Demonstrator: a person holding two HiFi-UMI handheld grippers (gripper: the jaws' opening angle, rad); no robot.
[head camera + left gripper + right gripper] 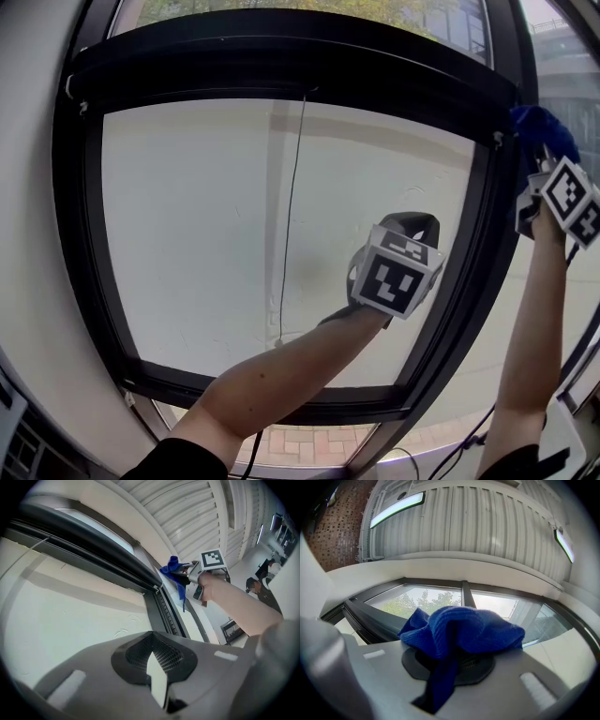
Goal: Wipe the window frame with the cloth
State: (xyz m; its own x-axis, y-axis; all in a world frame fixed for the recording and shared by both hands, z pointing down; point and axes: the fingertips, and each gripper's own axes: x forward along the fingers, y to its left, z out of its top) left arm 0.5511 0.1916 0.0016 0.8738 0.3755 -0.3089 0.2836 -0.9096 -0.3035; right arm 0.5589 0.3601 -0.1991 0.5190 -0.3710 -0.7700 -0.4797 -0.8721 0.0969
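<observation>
cord (292,206) hangs mid-opening — window frame (92,281) all round.

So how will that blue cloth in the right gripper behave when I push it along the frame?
Probably floppy: the blue cloth bunches in soft folds over the right gripper, and a tail droops between the jaws. It likely squashes flat against the window frame rather than resisting. The knit looks grippy, so slipping out seems unlikely.

Head view: the right gripper (539,161) runs off the right edge, with its tips buried in the cloth (541,129). The left gripper (413,225) mostly hides behind its own marker cube (394,277). In the right gripper view, the cloth (461,630) covers the jaw tips. The people (262,581) at the far right of the left gripper view are way too small to make out.
</observation>
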